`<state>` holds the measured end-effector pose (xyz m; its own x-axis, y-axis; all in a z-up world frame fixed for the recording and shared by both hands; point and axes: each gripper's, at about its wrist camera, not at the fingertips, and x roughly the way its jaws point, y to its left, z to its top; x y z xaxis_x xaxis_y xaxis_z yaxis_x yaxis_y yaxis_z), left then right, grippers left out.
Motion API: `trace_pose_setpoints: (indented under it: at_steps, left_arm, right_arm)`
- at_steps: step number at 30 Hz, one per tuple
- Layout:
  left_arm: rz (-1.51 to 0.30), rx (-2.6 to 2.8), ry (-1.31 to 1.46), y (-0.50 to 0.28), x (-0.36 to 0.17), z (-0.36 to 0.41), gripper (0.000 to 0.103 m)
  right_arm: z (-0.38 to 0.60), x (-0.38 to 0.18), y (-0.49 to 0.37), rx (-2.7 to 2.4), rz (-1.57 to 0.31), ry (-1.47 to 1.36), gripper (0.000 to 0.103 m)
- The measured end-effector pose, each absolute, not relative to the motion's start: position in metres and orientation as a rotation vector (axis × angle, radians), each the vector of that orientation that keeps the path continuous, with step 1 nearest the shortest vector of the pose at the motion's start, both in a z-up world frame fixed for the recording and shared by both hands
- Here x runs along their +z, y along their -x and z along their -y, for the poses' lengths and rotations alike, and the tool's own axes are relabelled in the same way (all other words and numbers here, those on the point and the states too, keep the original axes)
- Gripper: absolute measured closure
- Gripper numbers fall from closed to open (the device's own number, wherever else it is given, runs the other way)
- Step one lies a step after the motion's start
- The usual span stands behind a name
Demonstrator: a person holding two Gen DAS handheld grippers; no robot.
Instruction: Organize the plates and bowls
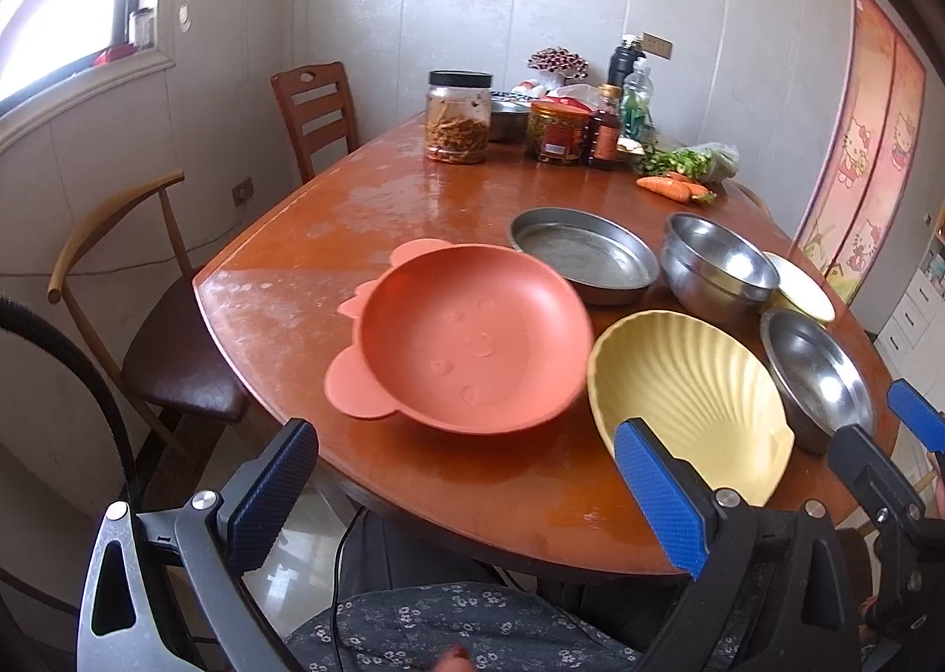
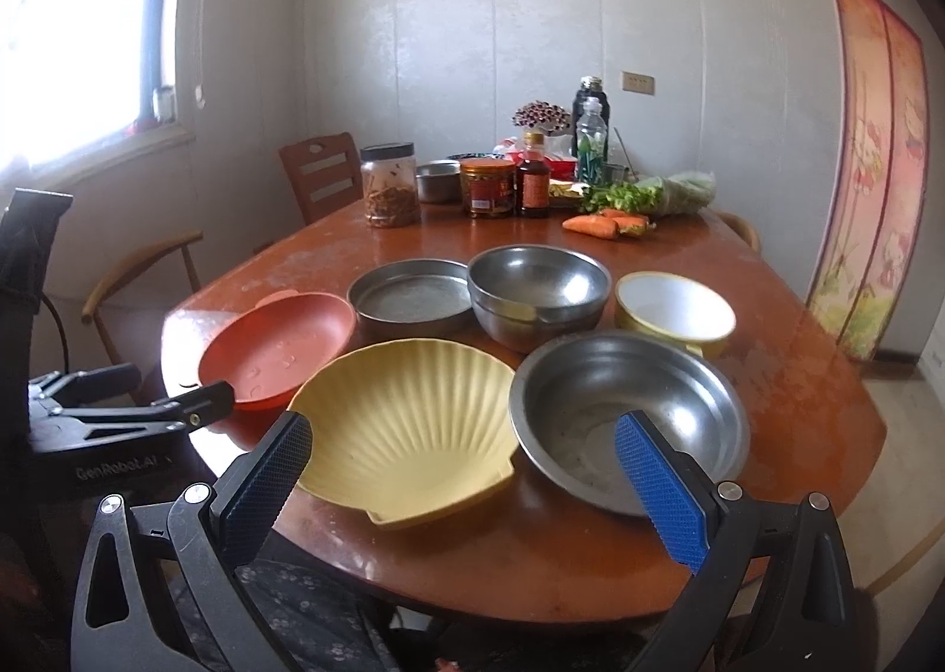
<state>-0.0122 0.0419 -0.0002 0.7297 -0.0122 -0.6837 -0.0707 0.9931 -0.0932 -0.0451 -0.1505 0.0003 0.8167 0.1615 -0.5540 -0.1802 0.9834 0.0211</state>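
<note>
1. Our left tool (image 1: 466,471) and right tool (image 2: 463,465) both stand wide open and hold nothing.
2. Just ahead on the surface (image 2: 797,377), the yellow shell plate (image 2: 407,424) looks light, stiff and slippery; we would pinch its near rim.
3. The steel bowl (image 2: 626,412) beside it seems heavier.

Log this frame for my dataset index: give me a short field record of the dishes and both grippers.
table: wooden dining table
near row: orange plate, yellow shell-shaped plate, steel bowl
far row: flat steel pan, stacked steel bowls, yellow bowl with white inside
left gripper: open, holding nothing
right gripper: open, holding nothing
stacking done: only the far steel bowls
</note>
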Motion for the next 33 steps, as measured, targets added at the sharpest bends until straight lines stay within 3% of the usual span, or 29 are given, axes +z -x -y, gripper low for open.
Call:
trace_pose_setpoints:
  at_steps: [10, 18, 21, 25, 31, 33]
  left_arm:
    - [-0.799, 0.093, 0.185, -0.005, -0.011, -0.094, 0.002]
    - [-0.844, 0.091, 0.209, -0.022, -0.025, -0.112, 0.002]
    - [-0.850, 0.077, 0.211, -0.030, -0.028, -0.116, 0.003]
    - [-0.872, 0.055, 0.221, -0.039, -0.033, -0.117, 0.012]
    - [-0.891, 0.017, 0.235, -0.047, -0.039, -0.113, 0.024]
    - [-0.901, 0.004, 0.246, -0.050, -0.042, -0.111, 0.028]
  right_arm:
    - [0.106, 0.016, -0.007, 0.311, -0.631, 0.091, 0.000]
    - [0.064, -0.005, -0.070, 0.461, -0.794, 0.077, 0.004]
    - [0.056, -0.015, -0.084, 0.455, -0.822, 0.091, 0.011]
    - [0.046, -0.027, -0.100, 0.478, -0.874, 0.110, 0.043]
    - [0.037, -0.042, -0.110, 0.490, -0.907, 0.127, 0.062]
    - [0.036, -0.043, -0.112, 0.481, -0.904, 0.143, 0.063]
